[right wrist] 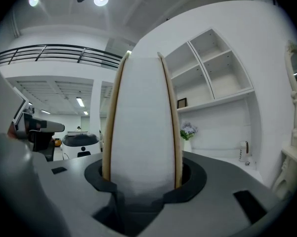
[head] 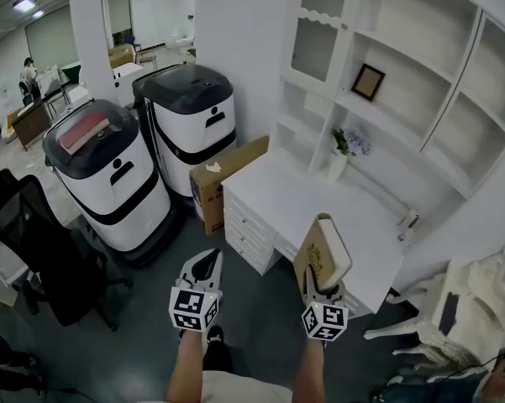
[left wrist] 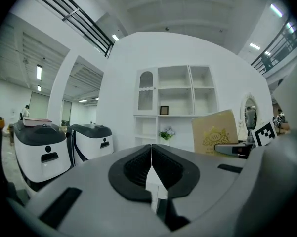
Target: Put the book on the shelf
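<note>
My right gripper (head: 322, 285) is shut on a tan hardcover book (head: 321, 253), held upright with its white page edge (right wrist: 141, 127) facing the right gripper view and filling the space between the jaws. The left gripper view shows the book's gold-printed cover (left wrist: 215, 133) off to the right. My left gripper (head: 203, 269) is shut and empty, its pads meeting at the tips (left wrist: 151, 154). Ahead stands the white shelf unit (head: 386, 82) with open compartments above a white desk (head: 311, 200). Both grippers hover over the floor in front of the desk.
A small picture frame (head: 368, 81) and a flower vase (head: 339, 154) sit on the shelves. A cardboard box (head: 223, 183) stands left of the desk. Two white-and-black machines (head: 109, 170) are at the left, one carrying a red book (head: 82, 130). A black office chair (head: 34, 242) is nearer, a white chair (head: 454, 309) at right.
</note>
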A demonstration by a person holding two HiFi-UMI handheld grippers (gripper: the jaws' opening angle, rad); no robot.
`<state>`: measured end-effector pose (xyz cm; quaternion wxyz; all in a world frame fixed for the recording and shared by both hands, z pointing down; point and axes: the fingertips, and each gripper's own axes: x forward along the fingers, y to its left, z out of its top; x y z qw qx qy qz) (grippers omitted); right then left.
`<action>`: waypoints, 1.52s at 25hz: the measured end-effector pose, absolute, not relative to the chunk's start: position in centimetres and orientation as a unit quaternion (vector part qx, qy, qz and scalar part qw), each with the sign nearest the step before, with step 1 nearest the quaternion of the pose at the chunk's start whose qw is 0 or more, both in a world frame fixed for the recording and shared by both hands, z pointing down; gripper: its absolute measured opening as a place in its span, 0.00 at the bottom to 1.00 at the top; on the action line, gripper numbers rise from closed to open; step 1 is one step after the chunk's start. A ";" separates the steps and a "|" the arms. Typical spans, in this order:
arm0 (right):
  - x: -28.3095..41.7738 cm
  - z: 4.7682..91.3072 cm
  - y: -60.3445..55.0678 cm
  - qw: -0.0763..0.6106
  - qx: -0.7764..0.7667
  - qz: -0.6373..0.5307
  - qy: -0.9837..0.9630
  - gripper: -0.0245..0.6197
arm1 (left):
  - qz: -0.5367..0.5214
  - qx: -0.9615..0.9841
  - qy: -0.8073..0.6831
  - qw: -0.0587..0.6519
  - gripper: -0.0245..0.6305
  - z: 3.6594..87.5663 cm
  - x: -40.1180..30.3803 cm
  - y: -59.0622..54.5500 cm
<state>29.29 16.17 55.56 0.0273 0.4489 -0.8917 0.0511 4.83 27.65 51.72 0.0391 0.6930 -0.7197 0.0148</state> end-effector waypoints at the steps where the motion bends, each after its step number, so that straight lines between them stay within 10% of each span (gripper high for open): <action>1: 28.0 55.4 15.2 0.027 0.454 0.051 -0.889 0.41 | 0.013 0.695 -0.718 0.041 0.07 51.7 3.3 26.6; 38: 8.8 53.2 -12.6 0.008 0.538 0.032 -0.842 0.41 | 0.017 0.761 -0.647 0.033 0.07 49.5 -16.6 -4.9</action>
